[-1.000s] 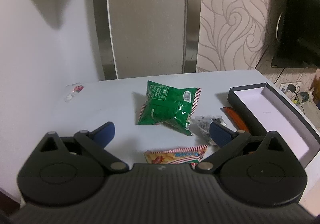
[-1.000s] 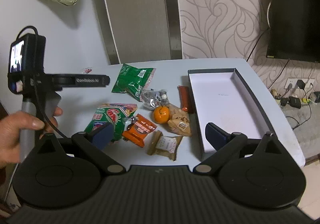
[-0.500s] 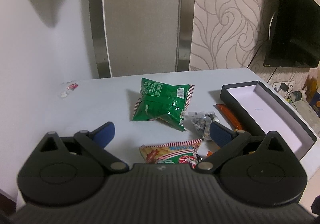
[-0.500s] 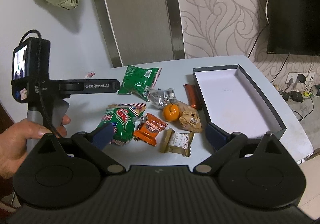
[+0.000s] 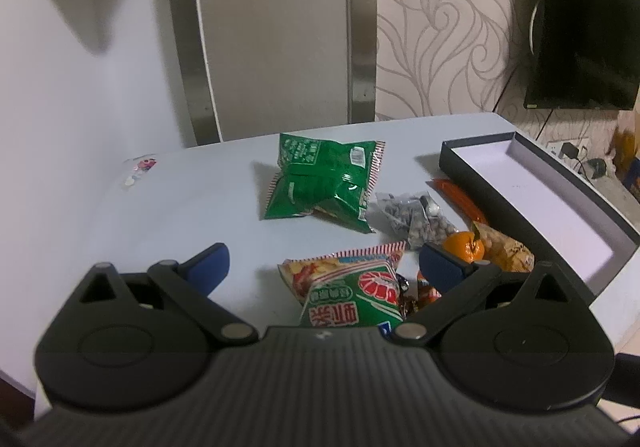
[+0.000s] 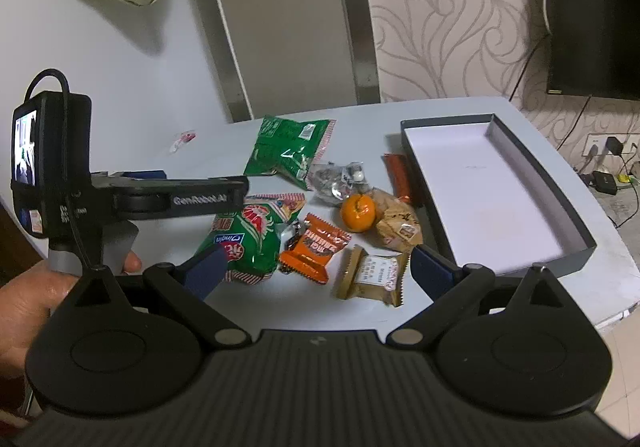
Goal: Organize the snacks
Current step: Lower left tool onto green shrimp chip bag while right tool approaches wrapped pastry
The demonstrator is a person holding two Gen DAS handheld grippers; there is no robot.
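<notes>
Box [image 6: 568, 207]: lying empty, ahead-right of the right claw [image 6: 316, 271].
Green bag [image 6: 248, 243]: sitting beneath the left claw [image 5: 320, 263], both claws gaping wide, holding nothing.
Second green bag [image 6: 288, 151]: lying farther ahead.
Tan packet [image 6: 372, 275]: resting just inside the right claw's right finger; likely nearest pick.
Orange packet [image 6: 316, 247], mandarin [image 6: 358, 212]: waiting between.
Advice: pinching a packet across its flat middle, lifting clear of the box wall.
</notes>
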